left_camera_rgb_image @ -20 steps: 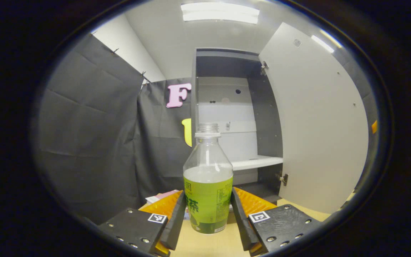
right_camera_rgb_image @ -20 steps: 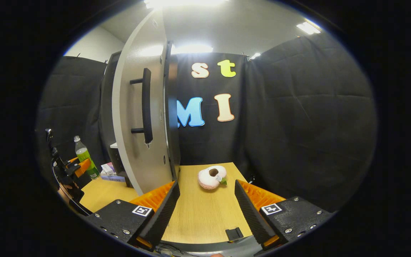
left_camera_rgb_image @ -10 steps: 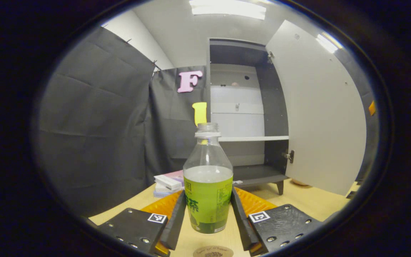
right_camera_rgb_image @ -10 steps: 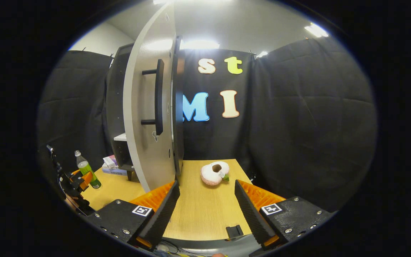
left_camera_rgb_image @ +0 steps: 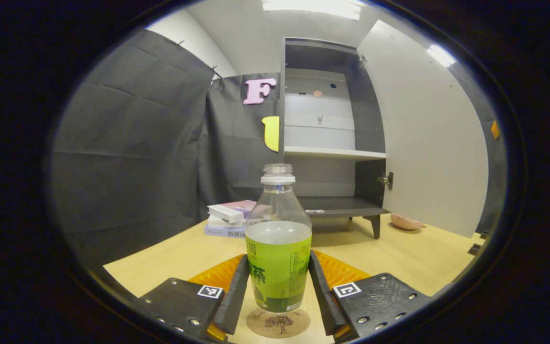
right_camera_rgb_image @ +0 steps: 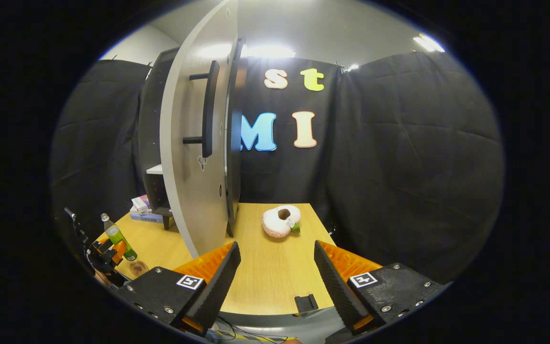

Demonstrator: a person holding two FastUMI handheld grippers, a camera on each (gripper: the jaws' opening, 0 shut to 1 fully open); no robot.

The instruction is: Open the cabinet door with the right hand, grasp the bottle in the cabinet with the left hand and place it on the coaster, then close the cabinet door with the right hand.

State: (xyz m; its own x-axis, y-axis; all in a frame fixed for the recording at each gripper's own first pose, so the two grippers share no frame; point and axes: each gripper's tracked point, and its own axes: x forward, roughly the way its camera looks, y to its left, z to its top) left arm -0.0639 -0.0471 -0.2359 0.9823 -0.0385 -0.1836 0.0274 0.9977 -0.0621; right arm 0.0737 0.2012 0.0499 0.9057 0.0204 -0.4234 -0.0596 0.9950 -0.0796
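The left gripper (left_camera_rgb_image: 279, 286) is level and low over the table (left_camera_rgb_image: 423, 258), with both fingers pressing the upright bottle (left_camera_rgb_image: 279, 253), which is directly above the coaster (left_camera_rgb_image: 278, 323). The right gripper (right_camera_rgb_image: 277, 277) is spread open and holds nothing, in front of the open cabinet door (right_camera_rgb_image: 189, 157).

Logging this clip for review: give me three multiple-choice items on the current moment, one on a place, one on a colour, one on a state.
1. Where is the bottle?
A. on the cabinet shelf
B. just above the coaster
C. on the books

2. What colour is the drink in the bottle?
A. red
B. blue
C. green

3. How is the cabinet door?
A. open
B. shut
C. taken off

Answers: 1 B, the left gripper holds it over the coaster; 2 C, green below the clear neck; 3 A, the door is swung wide and the shelf shows.
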